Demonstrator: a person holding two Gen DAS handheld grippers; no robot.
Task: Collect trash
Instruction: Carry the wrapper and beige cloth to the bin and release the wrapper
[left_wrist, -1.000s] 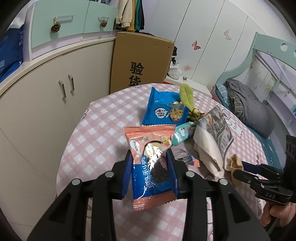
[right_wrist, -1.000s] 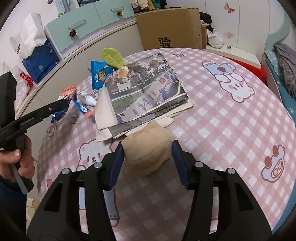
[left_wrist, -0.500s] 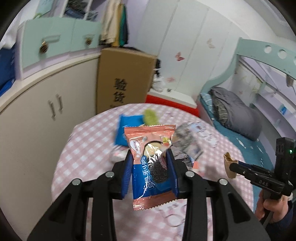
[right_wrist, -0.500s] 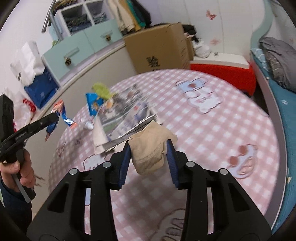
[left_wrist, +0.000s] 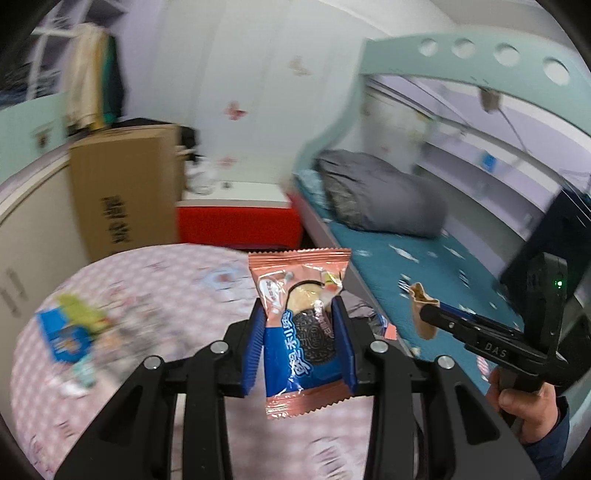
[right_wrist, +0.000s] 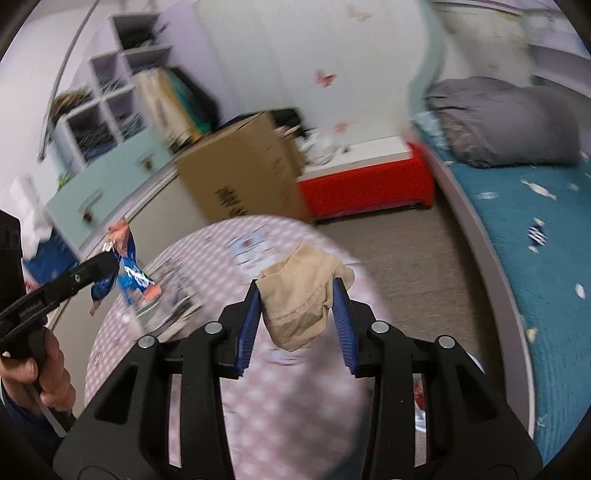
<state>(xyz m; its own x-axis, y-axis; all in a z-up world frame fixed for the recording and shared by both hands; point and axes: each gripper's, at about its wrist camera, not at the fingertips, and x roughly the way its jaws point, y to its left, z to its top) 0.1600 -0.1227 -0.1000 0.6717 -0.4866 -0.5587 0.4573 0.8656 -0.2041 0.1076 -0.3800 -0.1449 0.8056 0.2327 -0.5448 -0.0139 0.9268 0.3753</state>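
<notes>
Wrapper (left_wrist: 303, 334) first: the pink-and-blue cookie packet stands upright in the left gripper (left_wrist: 303, 345), whose jaws are clamped on its lower half, and it hangs in the air above the pink checked tabletop (left_wrist: 155, 280). Just to the right of the wrapper, in the same view, the right gripper (left_wrist: 424, 314) holds a crumpled beige wad (left_wrist: 421, 310); the right wrist view shows that wad (right_wrist: 303, 295) pinched between jaws closed on its sides, sagging below them.

We judge the step in hand to be the carry: both pieces are lifted and need to reach a bin, which we cannot see in either view (so its direction is a guess). To do this well, we would keep both grips firm all the way, since the wrapper is slick foil and the wad is soft and only caught at its edges. We would move at an even pace, because the blur suggests fast swinging that could shake the wad loose. We would also keep the two grippers apart so the loads do not knock together.

Left of the wrapper, more litter lies on the tabletop: a blue packet (left_wrist: 62, 338) and something green (left_wrist: 79, 312), both too blurred to name. Beyond the wrapper stand a cardboard box (left_wrist: 125, 192) and a bed (left_wrist: 424, 266).
</notes>
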